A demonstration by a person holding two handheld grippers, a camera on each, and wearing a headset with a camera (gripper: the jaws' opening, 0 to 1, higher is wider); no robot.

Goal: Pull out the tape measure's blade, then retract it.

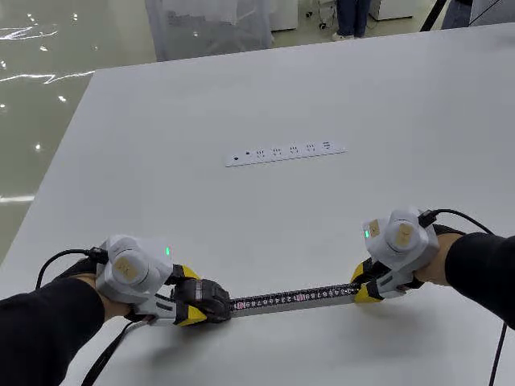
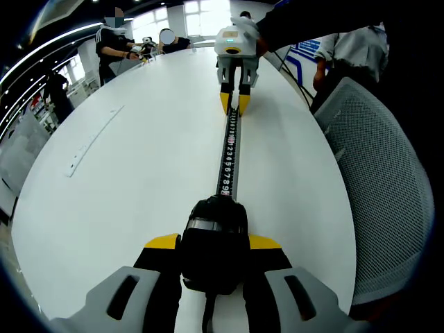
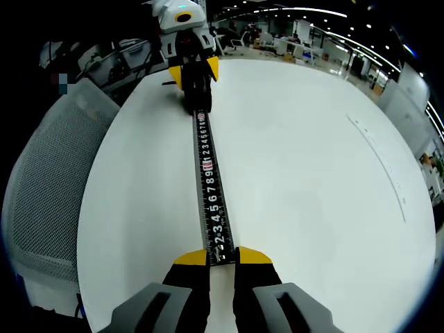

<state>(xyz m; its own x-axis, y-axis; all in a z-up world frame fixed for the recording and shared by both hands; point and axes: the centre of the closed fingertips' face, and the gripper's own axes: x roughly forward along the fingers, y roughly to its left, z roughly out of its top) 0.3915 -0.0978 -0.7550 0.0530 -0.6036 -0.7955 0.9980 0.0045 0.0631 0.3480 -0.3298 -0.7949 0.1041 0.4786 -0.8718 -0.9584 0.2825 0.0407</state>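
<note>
the left gripper [image 1: 191, 294] is clamped on the black tape measure [image 2: 214, 229], its yellow-tipped jaws pressed to both sides of the case, so those sides are covered. the case sits low at the near left part of the white table [image 1: 241, 104]; whether it rests on the surface or hangs just above it is hard to tell. the blade [image 3: 208, 187] runs straight out from the case to the right gripper [image 3: 222, 257], whose jaws are closed almost together on the blade's far end. the hook at the tip is hidden between them. the numbers read clearly in the gripper views but are too small in the head view. a thin white strip [image 1: 284, 152] lies further back, its markings too small to make out. a grey mesh chair [image 2: 388, 180] beside the table is cut off at the edge.
</note>
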